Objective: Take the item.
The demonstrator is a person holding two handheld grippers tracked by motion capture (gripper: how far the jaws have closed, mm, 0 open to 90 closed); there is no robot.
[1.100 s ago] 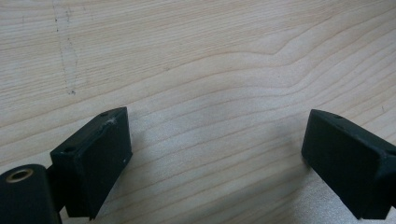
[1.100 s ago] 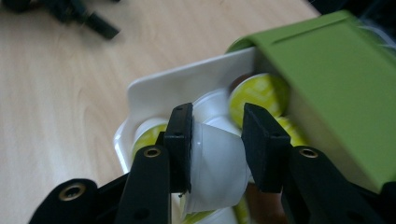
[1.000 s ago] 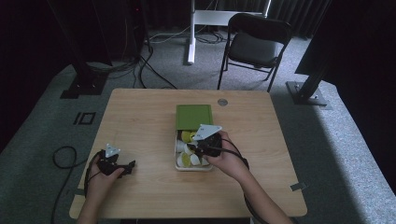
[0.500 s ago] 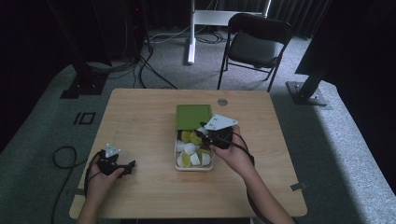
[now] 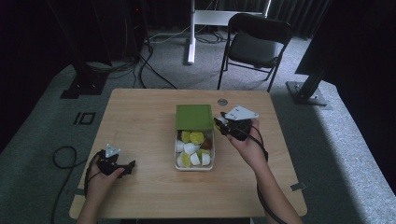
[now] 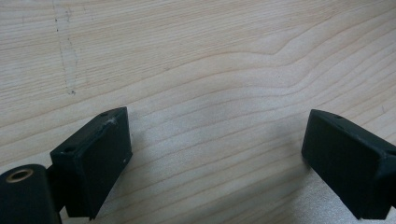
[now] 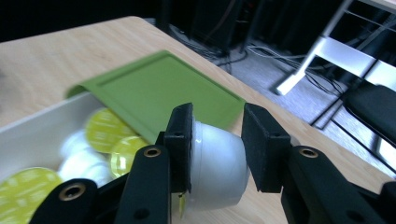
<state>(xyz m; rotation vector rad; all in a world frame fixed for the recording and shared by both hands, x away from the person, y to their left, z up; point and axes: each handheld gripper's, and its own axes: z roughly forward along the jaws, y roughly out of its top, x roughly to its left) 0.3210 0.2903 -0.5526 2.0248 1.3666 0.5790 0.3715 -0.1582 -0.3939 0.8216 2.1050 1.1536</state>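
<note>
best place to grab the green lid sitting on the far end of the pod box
Take the green lid by its raised near edge, coming from the person's side over the open part of the box. It lies tilted, that edge propped on the box walls, so jaws can close across the thin rim there. The right hand-held gripper already holds a white pod.

My pale wooden tabletop (image 5: 140,121) stands on grey carpet (image 5: 42,121), and the room beyond it falls off into darkness. A black folding chair (image 5: 254,44) waits past the far edge, beside a white stand leg (image 5: 190,32). Black cables (image 5: 140,65) snake over the floor at the far left. Brighter light washes the carpet on my right, near a dark metal foot (image 5: 306,91).
</note>
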